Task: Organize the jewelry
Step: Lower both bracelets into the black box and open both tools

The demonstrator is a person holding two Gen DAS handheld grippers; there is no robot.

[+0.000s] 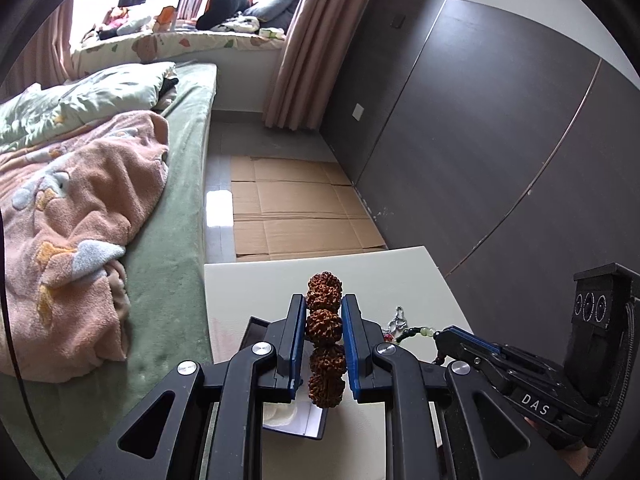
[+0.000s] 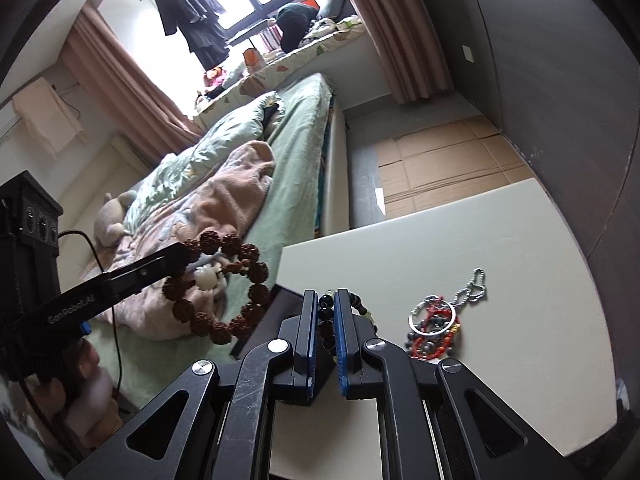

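So we're mid-sort here, I'd say: the left gripper (image 1: 323,322) has its jaws clamped on the brown bracelet (image 2: 218,286), which hangs in the air over the bed edge, and the right gripper (image 2: 326,320) is pinched tight on a dark bead strand (image 2: 325,322) with a few pale green beads. Neither piece has landed in the box (image 1: 294,420) yet, which sits under the grippers with its lid up; can't tell what's inside beyond a white insert. A red tangle (image 2: 434,328) with a ring and ball chain lies untouched on the cream surface (image 2: 480,232), so plenty left. Room's a bedroom: unmade bed (image 1: 176,240), flattened cardboard (image 1: 296,208) on the floor, dark wardrobe (image 1: 480,120), pink curtains (image 1: 298,52).
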